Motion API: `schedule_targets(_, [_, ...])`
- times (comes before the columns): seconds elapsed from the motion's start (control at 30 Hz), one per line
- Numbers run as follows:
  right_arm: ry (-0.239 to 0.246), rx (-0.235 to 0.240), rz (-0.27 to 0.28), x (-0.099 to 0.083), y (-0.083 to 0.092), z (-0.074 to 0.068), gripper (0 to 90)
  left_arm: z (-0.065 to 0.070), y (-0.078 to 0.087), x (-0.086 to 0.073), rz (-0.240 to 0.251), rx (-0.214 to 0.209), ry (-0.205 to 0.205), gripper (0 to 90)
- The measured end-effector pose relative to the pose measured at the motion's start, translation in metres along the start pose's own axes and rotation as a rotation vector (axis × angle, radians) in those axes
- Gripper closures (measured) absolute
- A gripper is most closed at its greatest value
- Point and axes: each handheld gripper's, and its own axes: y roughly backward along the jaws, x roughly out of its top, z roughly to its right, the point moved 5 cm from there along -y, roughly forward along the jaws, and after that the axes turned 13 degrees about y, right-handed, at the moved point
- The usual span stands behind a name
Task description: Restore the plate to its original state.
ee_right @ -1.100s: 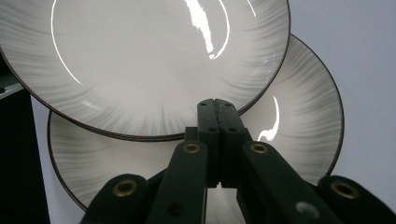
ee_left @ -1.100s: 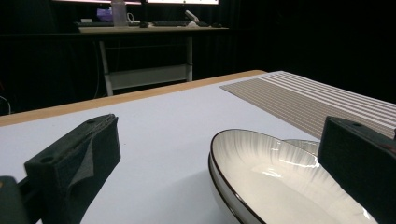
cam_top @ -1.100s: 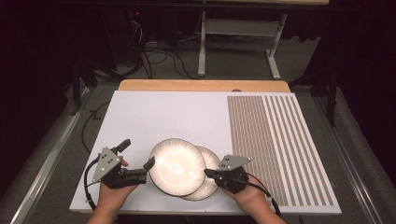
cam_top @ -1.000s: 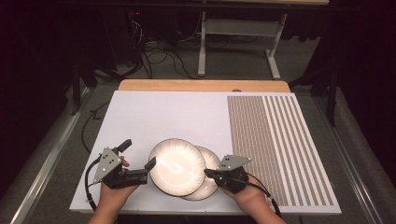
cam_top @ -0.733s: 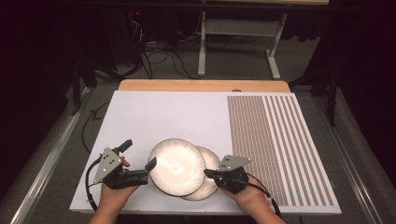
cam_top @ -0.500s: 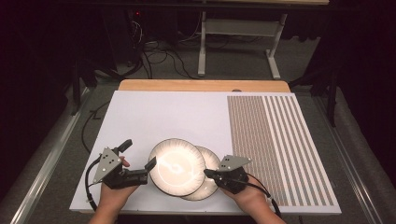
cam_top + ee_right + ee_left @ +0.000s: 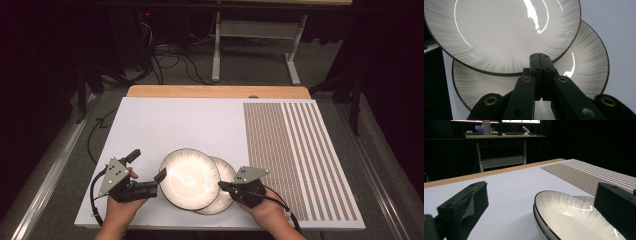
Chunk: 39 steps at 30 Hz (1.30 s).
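Top plate (image 7: 189, 178): between both grippers, stacked off-centre on lower plate (image 7: 226, 172), near table (image 7: 200, 120) front edge. Glazed ceramic by look; likely stiff, slick, breakable, moderately heavy. Best grip: rim, opposite sides, pads across dark edge band. Left gripper (image 7: 148, 171): jaws wide, straddling near rim of top plate, not touching. Right gripper (image 7: 220, 186): jaws pressed together, nothing between, tip at plates' overlapping rims. Striped mat (image 7: 300, 155) beyond right gripper.

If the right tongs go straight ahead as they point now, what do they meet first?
Probably the rim of the top plate: the shut right tongs point at its edge, just above the lower plate. Whether they already touch is unclear.
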Motion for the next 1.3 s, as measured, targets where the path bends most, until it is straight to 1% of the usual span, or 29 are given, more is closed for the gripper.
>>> schedule_targets(0.37, [0.013,-0.001,-0.002,-0.0006,0.0007,0.002,90.0,-0.0004,0.0,-0.0001,-0.004,-0.004,0.002,0.4])
schedule_targets(0.43, [0.006,-0.003,-0.006,-0.0007,0.0011,0.0017,90.0,-0.0006,0.0001,-0.0002,-0.005,-0.003,0.001,0.5])
schedule_targets(0.7, [0.015,0.001,-0.005,-0.0008,0.0011,0.0012,90.0,-0.0008,0.0002,-0.0003,-0.005,-0.001,0.001,0.6])
schedule_targets(0.83, [0.006,0.0,-0.005,-0.0009,0.001,0.0009,90.0,-0.0006,0.0002,-0.0002,-0.005,-0.002,0.001,0.6])
schedule_targets(1.3, [0.006,-0.008,-0.015,-0.0027,0.0028,0.0029,90.0,-0.0015,0.0007,0.0,-0.005,-0.001,0.003,0.6])
